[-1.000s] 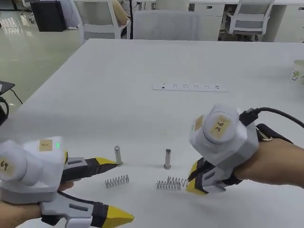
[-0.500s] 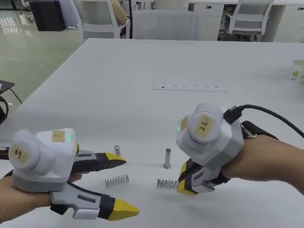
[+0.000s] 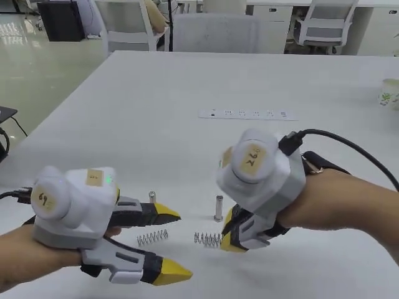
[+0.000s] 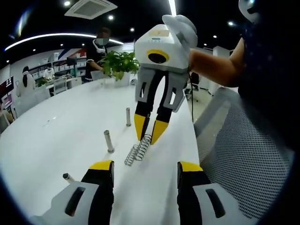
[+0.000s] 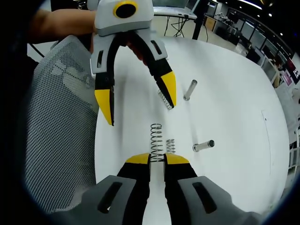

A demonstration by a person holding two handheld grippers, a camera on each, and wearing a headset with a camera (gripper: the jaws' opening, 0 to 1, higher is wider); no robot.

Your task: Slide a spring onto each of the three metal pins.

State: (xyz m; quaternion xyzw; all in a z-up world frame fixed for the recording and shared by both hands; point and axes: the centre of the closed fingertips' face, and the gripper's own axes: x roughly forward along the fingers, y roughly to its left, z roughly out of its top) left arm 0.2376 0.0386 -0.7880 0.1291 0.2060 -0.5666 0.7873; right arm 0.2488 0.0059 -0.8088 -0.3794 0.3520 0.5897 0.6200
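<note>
My right gripper [image 3: 228,242] is shut on one end of a spring [image 3: 207,238] that lies on the white table [image 3: 187,93]; its own view shows the spring [image 5: 156,140] running out from between the jaws. A second spring [image 3: 153,237] lies to the left, between the spread jaws of my open left gripper [image 3: 169,242]. A shorter third spring [image 5: 170,146] rests beside the held one. Two metal pins [image 3: 219,208] [image 3: 152,197] stand just behind the springs. In the left gripper view, a third pin [image 4: 68,177] sits near my left jaw.
A white power strip [image 3: 246,114] lies mid-table, far behind the pins. A paper cup [image 3: 390,92] stands at the right edge. Chairs and other desks are beyond the far table edge. A black cable [image 3: 349,146] trails from the right gripper.
My right gripper has moved left, dragging its spring along the table. The left gripper has moved right and up, toward the loose spring and the left pin.
</note>
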